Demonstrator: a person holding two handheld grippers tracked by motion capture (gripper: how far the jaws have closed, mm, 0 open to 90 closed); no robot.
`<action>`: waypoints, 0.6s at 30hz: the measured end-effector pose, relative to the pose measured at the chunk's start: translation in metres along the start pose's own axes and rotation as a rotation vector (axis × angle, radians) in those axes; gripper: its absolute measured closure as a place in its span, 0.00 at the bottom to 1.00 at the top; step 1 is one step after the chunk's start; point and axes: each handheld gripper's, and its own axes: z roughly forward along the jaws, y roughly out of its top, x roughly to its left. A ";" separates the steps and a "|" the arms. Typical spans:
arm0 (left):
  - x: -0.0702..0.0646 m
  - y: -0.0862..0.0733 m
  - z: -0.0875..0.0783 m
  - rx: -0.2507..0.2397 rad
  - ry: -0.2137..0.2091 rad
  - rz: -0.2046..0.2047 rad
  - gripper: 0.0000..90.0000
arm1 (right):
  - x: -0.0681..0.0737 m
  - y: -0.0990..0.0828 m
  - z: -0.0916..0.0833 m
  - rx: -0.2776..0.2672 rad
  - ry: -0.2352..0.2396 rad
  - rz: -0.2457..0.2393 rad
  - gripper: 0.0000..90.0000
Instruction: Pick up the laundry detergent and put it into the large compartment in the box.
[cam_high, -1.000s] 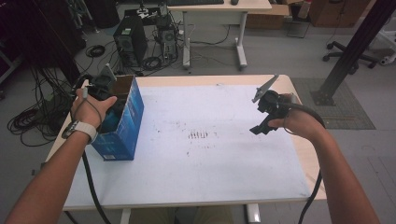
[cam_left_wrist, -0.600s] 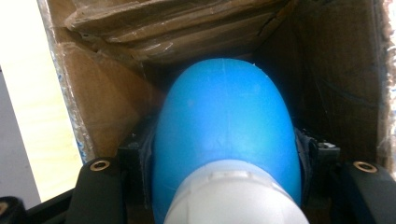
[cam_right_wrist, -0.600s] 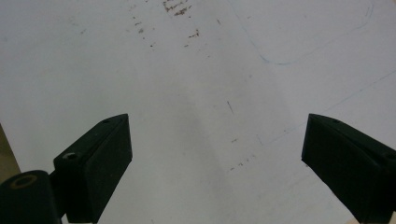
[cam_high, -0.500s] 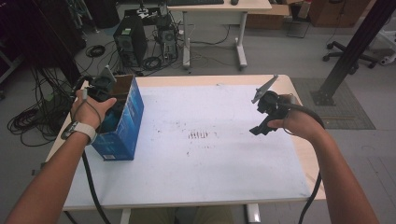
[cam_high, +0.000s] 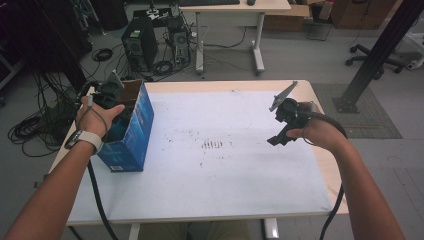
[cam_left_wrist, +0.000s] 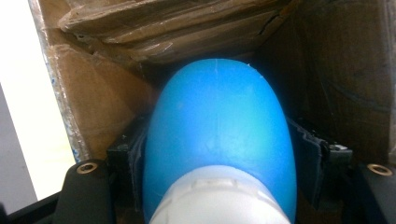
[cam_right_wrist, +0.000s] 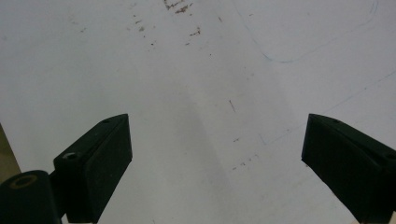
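A blue cardboard box (cam_high: 131, 134) with an open top stands at the table's left edge. My left gripper (cam_left_wrist: 217, 149) reaches down into it, and the hand covers it in the high view. Between its jaws is a rounded blue bottle (cam_left_wrist: 219, 116) with a white cap (cam_left_wrist: 215, 200), lying against the box's brown inner walls. The jaws have just been opening, and the pads (cam_left_wrist: 308, 158) now flank the bottle without squeezing it. My right gripper (cam_high: 277, 137) hovers above the right half of the white table (cam_high: 225, 190), open, with nothing between its fingers (cam_right_wrist: 98, 163).
Faint brown marks (cam_high: 214, 145) dot the tabletop's middle. Beyond the table's far edge are computer towers (cam_high: 142, 45), floor cables (cam_high: 30, 127) and a white desk (cam_high: 230, 20). A black post (cam_high: 380, 50) stands at the far right.
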 end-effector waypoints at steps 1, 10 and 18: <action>0.000 0.000 0.000 0.001 0.002 0.001 0.34 | 0.000 0.000 0.000 0.000 0.001 -0.001 0.10; -0.004 0.001 0.001 0.005 0.004 0.018 0.27 | 0.001 -0.001 -0.001 0.001 0.002 -0.001 0.10; -0.005 -0.001 -0.001 -0.007 0.012 0.033 0.25 | 0.003 -0.002 -0.002 -0.001 0.001 0.001 0.10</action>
